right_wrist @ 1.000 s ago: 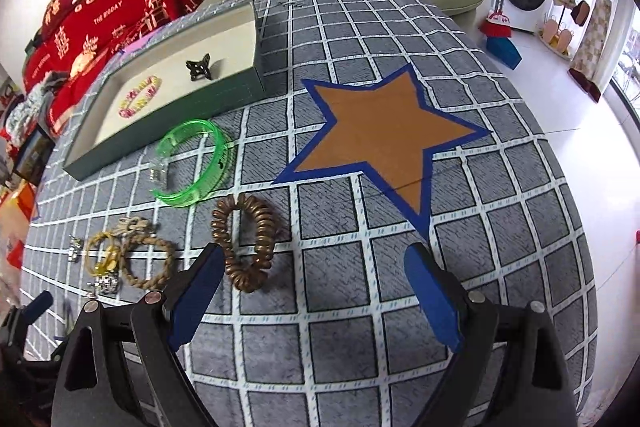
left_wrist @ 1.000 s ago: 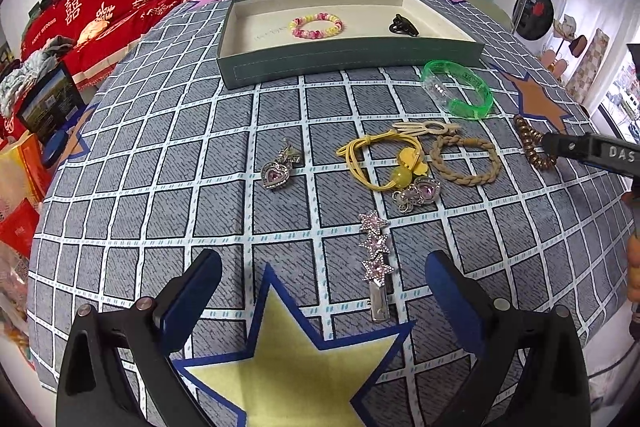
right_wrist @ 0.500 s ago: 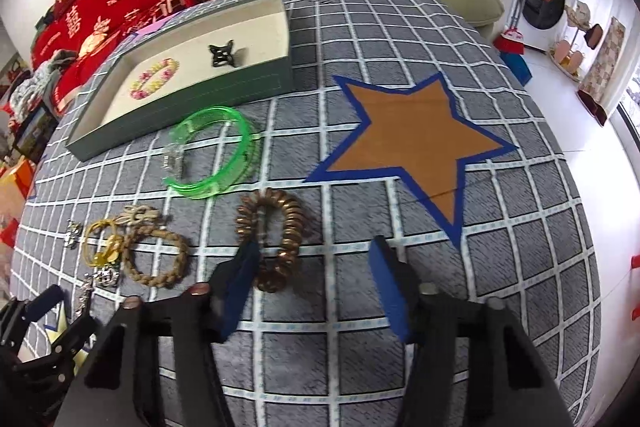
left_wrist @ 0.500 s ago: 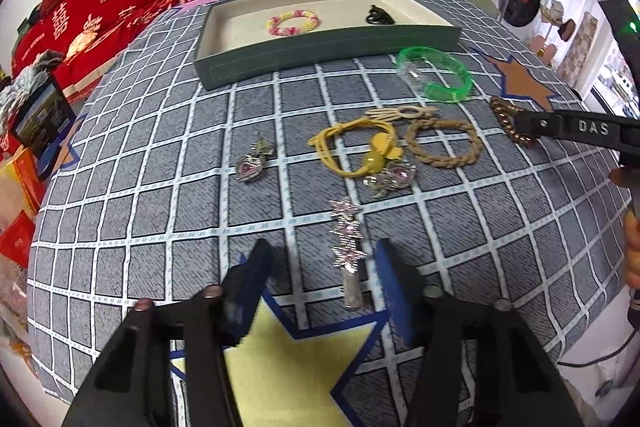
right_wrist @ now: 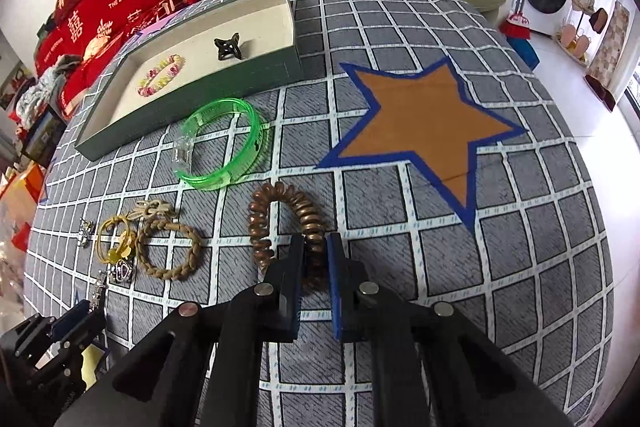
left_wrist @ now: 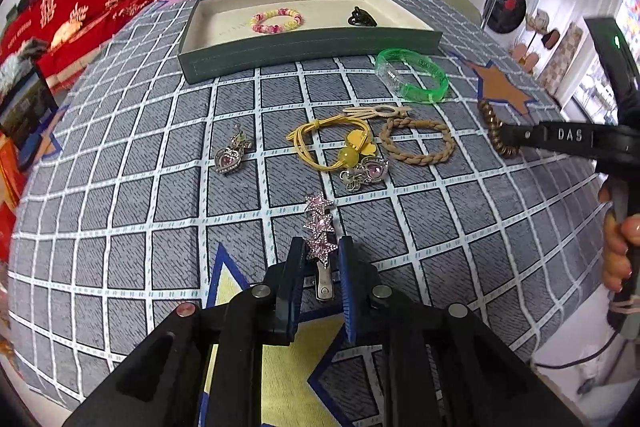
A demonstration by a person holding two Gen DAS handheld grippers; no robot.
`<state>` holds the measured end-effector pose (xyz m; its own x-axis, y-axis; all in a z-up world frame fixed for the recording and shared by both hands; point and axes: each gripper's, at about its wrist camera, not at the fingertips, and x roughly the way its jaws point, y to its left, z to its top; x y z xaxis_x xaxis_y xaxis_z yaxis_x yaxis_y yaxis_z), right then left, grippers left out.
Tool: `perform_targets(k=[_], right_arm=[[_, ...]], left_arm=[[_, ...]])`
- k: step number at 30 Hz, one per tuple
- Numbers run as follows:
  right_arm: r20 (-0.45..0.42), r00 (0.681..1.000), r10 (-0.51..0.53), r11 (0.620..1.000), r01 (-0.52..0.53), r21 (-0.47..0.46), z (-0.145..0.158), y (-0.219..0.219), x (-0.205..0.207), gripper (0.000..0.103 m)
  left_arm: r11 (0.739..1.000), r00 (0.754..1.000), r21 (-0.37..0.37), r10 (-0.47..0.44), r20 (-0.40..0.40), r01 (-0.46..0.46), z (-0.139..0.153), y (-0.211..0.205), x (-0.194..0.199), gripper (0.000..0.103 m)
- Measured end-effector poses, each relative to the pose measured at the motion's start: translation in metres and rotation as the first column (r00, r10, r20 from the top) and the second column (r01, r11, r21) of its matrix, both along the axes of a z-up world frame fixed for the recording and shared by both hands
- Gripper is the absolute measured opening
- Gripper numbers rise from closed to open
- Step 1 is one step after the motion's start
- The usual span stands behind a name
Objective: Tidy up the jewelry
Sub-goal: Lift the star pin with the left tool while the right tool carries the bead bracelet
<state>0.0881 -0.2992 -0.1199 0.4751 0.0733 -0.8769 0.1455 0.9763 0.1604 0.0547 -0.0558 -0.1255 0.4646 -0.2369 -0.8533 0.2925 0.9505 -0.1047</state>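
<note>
- Clamping the near end of the pink star hair clip (left_wrist: 319, 227), the left gripper (left_wrist: 320, 255) sits low on the checked tablecloth (left_wrist: 120, 187).
- The right gripper (right_wrist: 314, 259) pinches the brown spiral hair tie (right_wrist: 286, 219) beside the green bangle (right_wrist: 224, 143).
- The tray (left_wrist: 312, 45) holds a beaded bracelet (left_wrist: 276, 21) and a black clip (left_wrist: 361, 17).

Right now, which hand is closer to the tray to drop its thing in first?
Probably right. The right gripper, jaws closed on the brown spiral hair tie, sits nearer the green tray. The left gripper, clamped on the pink star hair clip, is farther back, with other jewelry between.
</note>
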Motion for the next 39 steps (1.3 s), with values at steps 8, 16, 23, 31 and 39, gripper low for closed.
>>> perform_targets(k=[8,16,23,31,39], right_arm=[[0.030,0.999,0.012,0.999,-0.014,0.044,0.014,-0.005,-0.010,0.012],[0.073,0.997,0.012,0.995,-0.019,0.097,0.038,-0.009,-0.012,0.012],[0.123,0.992,0.024,0.993,-0.038,0.114,0.068,-0.005,-0.002,0.012],[0.187,0.980,0.065,0.994,-0.081,0.080,0.106,0.003,0.018,0.012],[0.140,0.985,0.098,0.987,-0.114,0.117,0.082,0.018,0.017,0.012]], left_arm=[[0.998,0.999,-0.048,0.037,0.012,-0.036,0.012,0.015,0.002,0.029],[0.998,0.996,-0.061,0.033,0.082,-0.028,0.040,0.019,0.009,0.028],[0.994,0.991,-0.113,0.017,0.131,-0.002,0.074,0.024,0.026,0.028],[0.995,0.983,-0.102,0.012,0.182,0.007,0.098,0.038,0.044,0.028],[1.000,0.993,-0.008,0.014,0.119,-0.013,0.049,0.040,0.023,0.054]])
